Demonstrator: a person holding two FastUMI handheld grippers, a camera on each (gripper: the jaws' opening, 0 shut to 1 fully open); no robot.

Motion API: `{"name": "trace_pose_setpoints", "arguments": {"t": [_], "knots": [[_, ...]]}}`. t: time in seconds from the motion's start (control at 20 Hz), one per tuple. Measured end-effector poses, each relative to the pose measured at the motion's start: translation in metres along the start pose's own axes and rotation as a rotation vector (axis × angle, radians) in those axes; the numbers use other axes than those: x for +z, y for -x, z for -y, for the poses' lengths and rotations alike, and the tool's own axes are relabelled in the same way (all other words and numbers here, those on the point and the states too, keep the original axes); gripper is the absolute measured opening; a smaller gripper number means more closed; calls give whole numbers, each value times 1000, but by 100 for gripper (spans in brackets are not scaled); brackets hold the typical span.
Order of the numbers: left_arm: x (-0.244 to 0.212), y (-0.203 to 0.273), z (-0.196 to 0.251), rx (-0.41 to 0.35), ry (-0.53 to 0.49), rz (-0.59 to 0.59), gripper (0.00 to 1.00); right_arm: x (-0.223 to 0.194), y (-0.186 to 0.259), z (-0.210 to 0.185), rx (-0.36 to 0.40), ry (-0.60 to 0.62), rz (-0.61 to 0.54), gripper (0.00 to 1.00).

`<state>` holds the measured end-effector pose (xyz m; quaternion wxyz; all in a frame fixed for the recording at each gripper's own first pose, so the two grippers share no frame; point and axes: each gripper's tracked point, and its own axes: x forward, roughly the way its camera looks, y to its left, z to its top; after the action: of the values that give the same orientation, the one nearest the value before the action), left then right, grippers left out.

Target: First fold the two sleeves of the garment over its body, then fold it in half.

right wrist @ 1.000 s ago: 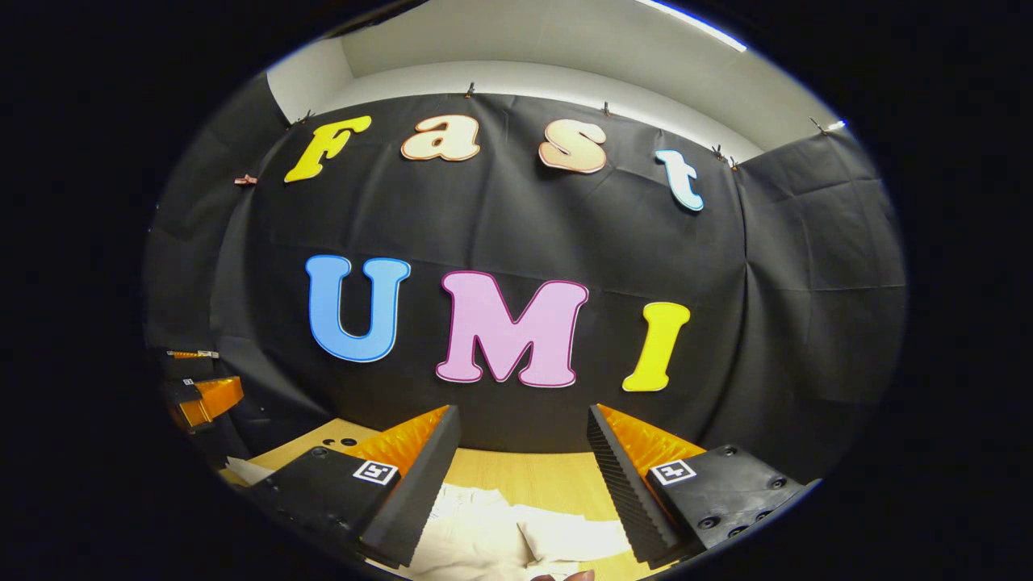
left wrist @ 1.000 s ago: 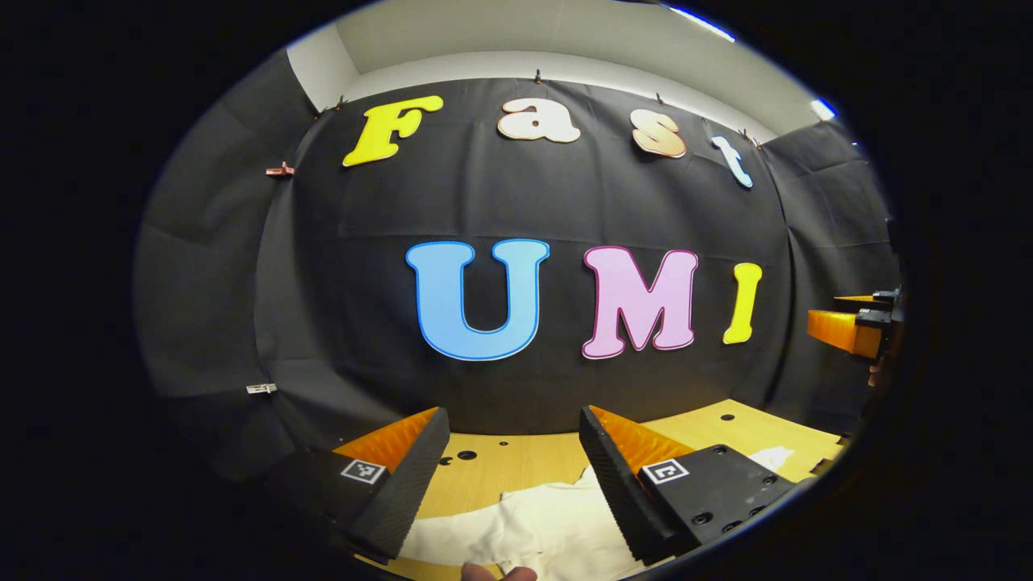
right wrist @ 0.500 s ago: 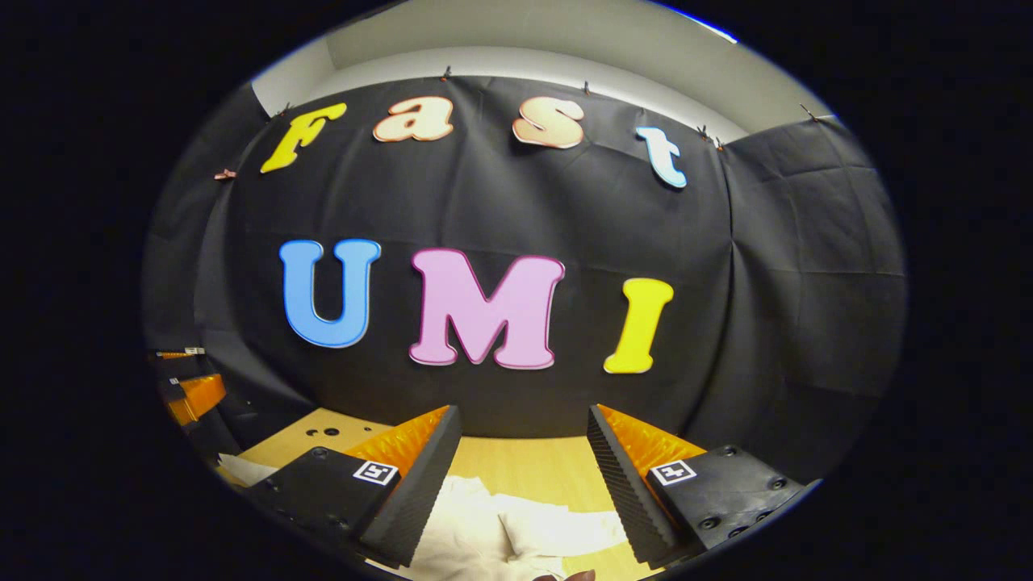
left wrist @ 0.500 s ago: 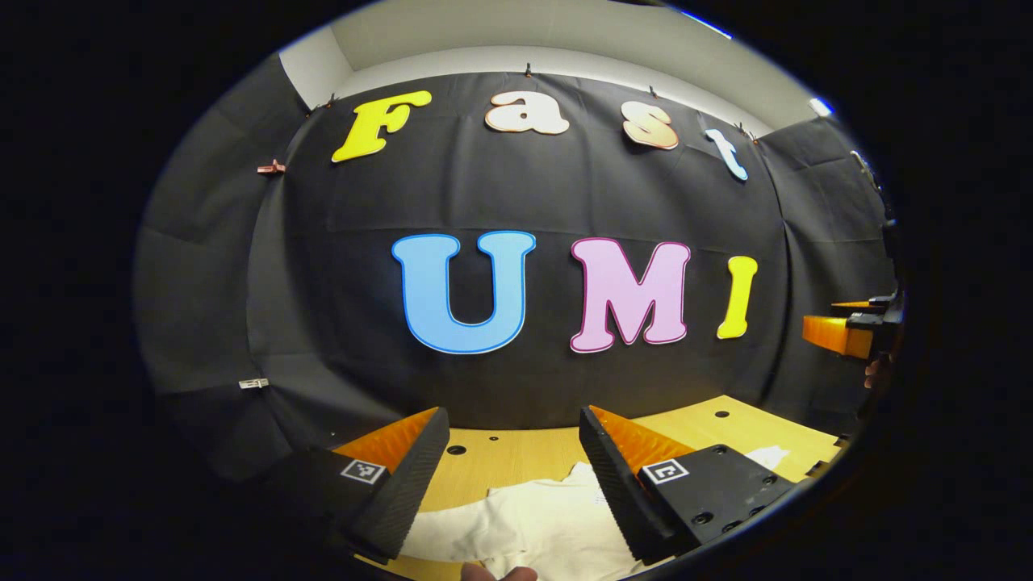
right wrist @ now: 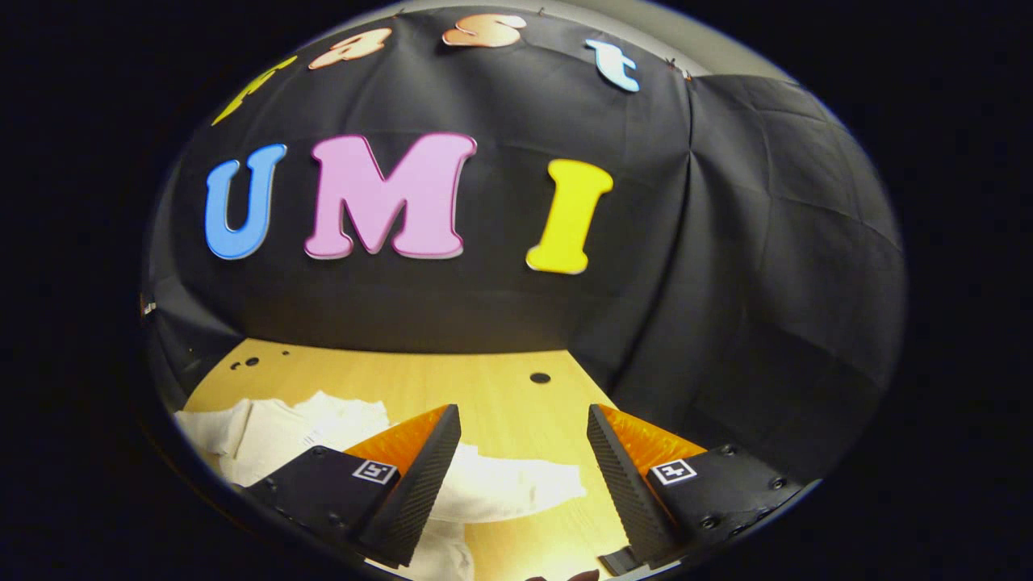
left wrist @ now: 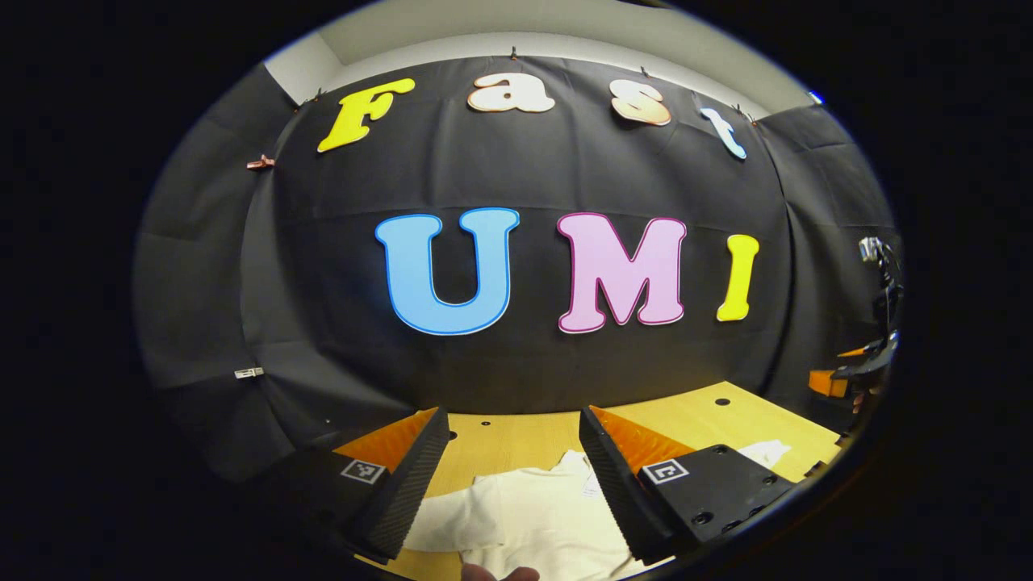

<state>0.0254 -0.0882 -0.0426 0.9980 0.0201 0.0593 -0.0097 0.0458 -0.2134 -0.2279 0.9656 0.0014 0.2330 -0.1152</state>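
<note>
my right gripper (right wrist: 523,452): fingers spread, holding nothing, above the table (right wrist: 484,387)
sleeve (right wrist: 516,488): flat just below and ahead, long axis crosswise, free end toward my right finger
garment (right wrist: 282,432): body lies leftward
my left gripper (left wrist: 513,460): spread, empty, over the body
nearer hand: right, I judge

Left gripper view: set low over the pale wooden table (left wrist: 516,440), facing the black cloth back wall (left wrist: 516,177) across the spread-fingered left gripper (left wrist: 508,460), the other orange-and-black gripper (left wrist: 847,375) far right. Right gripper view: tilted further down behind the open right gripper (right wrist: 524,464), toward the wall's right corner. Shared by both: table, wall and crumpled white cloth garment (left wrist: 533,516) (right wrist: 299,432).
</note>
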Motion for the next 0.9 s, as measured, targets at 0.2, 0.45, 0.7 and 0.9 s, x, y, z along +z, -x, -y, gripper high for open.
{"name": "trace_pose_setpoints", "arguments": {"t": [0.2, 0.45, 0.7, 0.9], "knots": [[-5, -7, 17, 12, -22, -23, 99, -59, -55, 28, -19, -44, -134, 98], [-11, -18, 42, 32, -31, -60, 98, -146, -100, 53, -3, -89, -319, 98], [-24, -18, 65, 32, -55, -107, 99, -196, -139, 54, 17, -89, -420, 98], [-32, -16, 71, 49, -70, -133, 99, -215, -148, 56, 31, -86, -461, 98]]}}
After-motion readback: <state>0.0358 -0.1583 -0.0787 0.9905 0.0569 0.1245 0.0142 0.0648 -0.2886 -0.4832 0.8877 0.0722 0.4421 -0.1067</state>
